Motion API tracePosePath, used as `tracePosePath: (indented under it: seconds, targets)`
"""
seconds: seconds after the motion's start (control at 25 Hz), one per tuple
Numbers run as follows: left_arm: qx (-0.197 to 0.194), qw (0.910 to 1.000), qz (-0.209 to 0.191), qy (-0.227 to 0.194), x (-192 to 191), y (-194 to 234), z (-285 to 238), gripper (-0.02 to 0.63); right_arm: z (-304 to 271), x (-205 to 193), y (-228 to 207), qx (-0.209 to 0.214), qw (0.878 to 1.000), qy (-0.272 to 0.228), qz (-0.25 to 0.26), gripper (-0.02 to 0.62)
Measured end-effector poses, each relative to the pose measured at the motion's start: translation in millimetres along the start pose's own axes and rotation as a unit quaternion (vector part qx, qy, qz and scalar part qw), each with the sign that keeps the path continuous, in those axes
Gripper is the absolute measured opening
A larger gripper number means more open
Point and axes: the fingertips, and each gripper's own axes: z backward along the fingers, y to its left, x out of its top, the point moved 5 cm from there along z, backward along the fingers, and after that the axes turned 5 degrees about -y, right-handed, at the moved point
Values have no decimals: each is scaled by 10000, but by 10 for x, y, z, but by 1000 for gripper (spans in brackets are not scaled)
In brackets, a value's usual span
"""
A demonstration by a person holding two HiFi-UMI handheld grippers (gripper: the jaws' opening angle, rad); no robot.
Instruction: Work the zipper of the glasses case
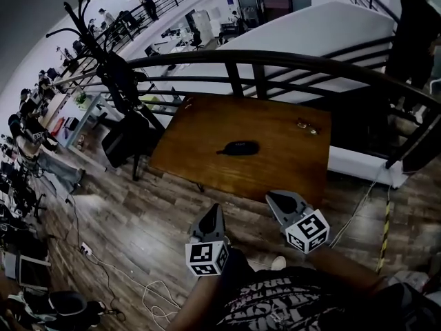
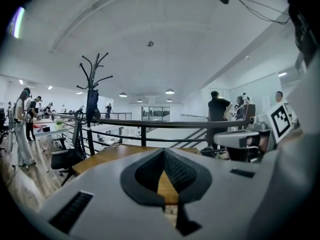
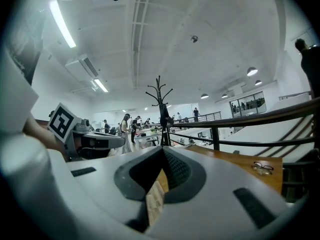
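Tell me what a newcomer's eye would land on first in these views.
A dark glasses case lies alone at the middle of the wooden table, with a pair of glasses near its far right corner. In the foreground, the left gripper and right gripper hang short of the table's near edge, both shut and empty.
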Motion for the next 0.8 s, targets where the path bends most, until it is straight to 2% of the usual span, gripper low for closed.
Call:
tracePosePath:
  seconds: [0.2, 0.32, 0.6, 0.8]
  targets:
    - [-320, 9995, -36, 67, -41, -147, -305, 6, 57, -36, -230, -273, 9996, 73, -37, -8]
    - [-431, 9990, 1, 106, -102, -77, -468, 6, -23, -80, -310, -375, 9992, 159, -31, -8]
    - [-647, 9973, 100, 345, -290, 482, -954, 6, -631, -243, -433, -635, 9970, 445, -26, -8]
    - [-769, 9958, 156, 465, -358, 1002, -1340, 6, -1102, -331, -597, -1022, 9929, 594, -120, -8]
